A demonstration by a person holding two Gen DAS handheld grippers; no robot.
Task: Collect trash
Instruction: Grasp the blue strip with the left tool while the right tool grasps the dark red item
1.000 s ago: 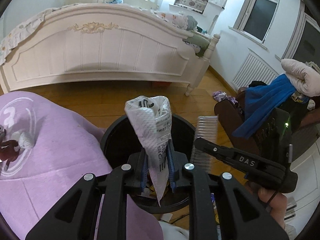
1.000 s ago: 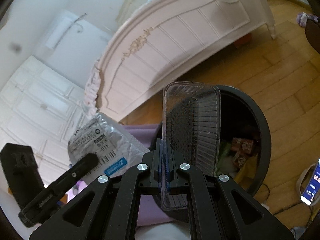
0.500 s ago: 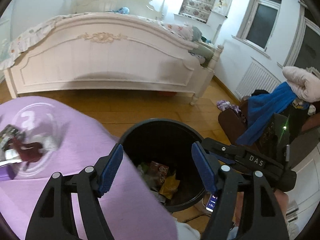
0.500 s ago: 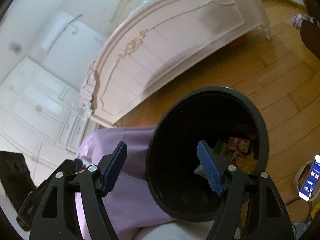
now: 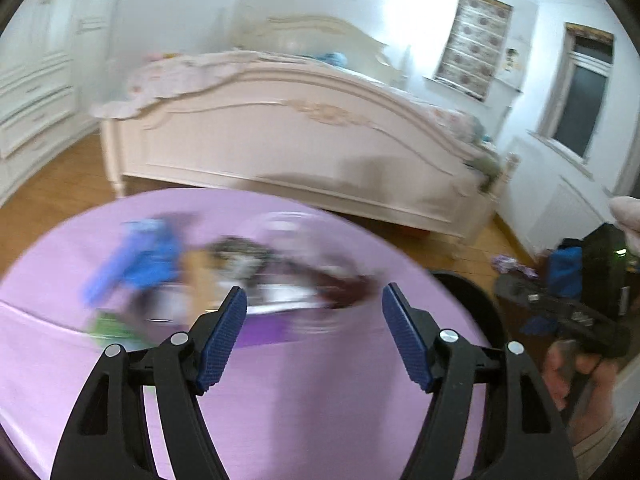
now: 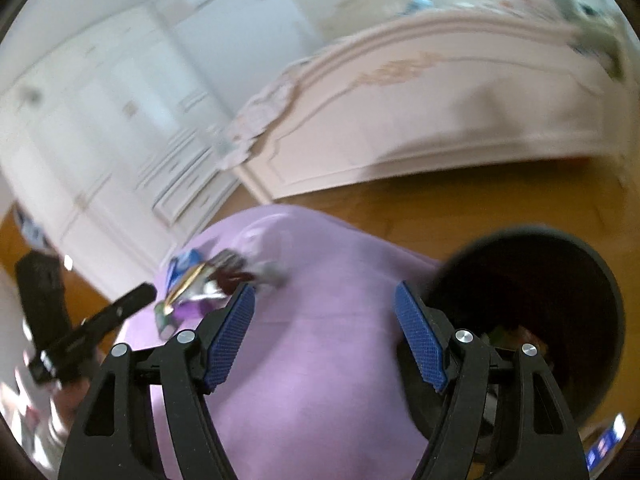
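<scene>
A blurred pile of trash (image 5: pixel 224 276) lies on the purple-covered table (image 5: pixel 280 400): blue wrappers, a clear plastic dome, dark and green bits. My left gripper (image 5: pixel 314 320) is open and empty above the table, just short of the pile. In the right wrist view the pile (image 6: pixel 208 284) lies left of centre on the table (image 6: pixel 320 360). My right gripper (image 6: pixel 324 332) is open and empty over the table. The black trash bin (image 6: pixel 560 304) stands at its right, with trash inside.
A white bed (image 5: pixel 288 136) stands beyond the table on the wooden floor (image 6: pixel 440 204). White wardrobes (image 6: pixel 100 120) line the left wall. The bin's rim (image 5: pixel 476 300) shows right of the table. A chair with blue cloth (image 5: pixel 564 272) is at the right. A phone (image 6: pixel 604 440) lies by the bin.
Both grippers let go of their trash over the bin, the white bag and the clear tray, and opened. Both then swung left from the bin toward the pile on the table.
</scene>
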